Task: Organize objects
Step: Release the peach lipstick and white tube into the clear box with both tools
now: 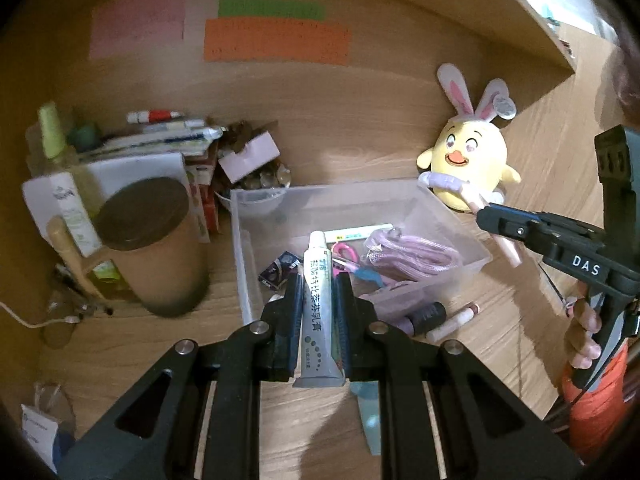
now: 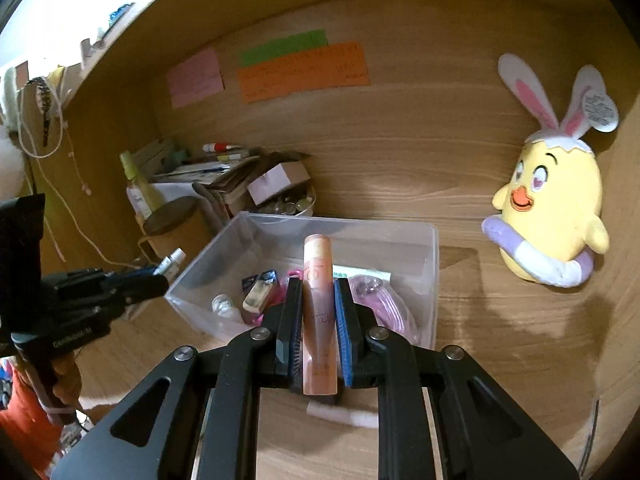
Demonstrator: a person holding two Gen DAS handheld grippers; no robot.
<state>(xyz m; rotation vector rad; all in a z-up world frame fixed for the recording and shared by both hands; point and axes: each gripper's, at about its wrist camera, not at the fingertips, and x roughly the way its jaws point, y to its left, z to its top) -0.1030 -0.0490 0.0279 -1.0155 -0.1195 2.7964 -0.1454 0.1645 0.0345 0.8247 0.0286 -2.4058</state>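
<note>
So the white ointment tube is clamped in the left gripper jaws, and the pink cosmetic tube is pinched tight in the right gripper. Both hang above the near edge of the clear plastic bin on the wooden surface, yellow chick plush off beside it.

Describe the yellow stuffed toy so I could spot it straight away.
Find the clear plastic bin on the wooden desk. To its right, leaning against the wooden back panel, sits the yellow chick plush. Nothing else nearby has its white-and-pink rabbit ears, orange beak and lilac-and-white ring around its belly.
</note>
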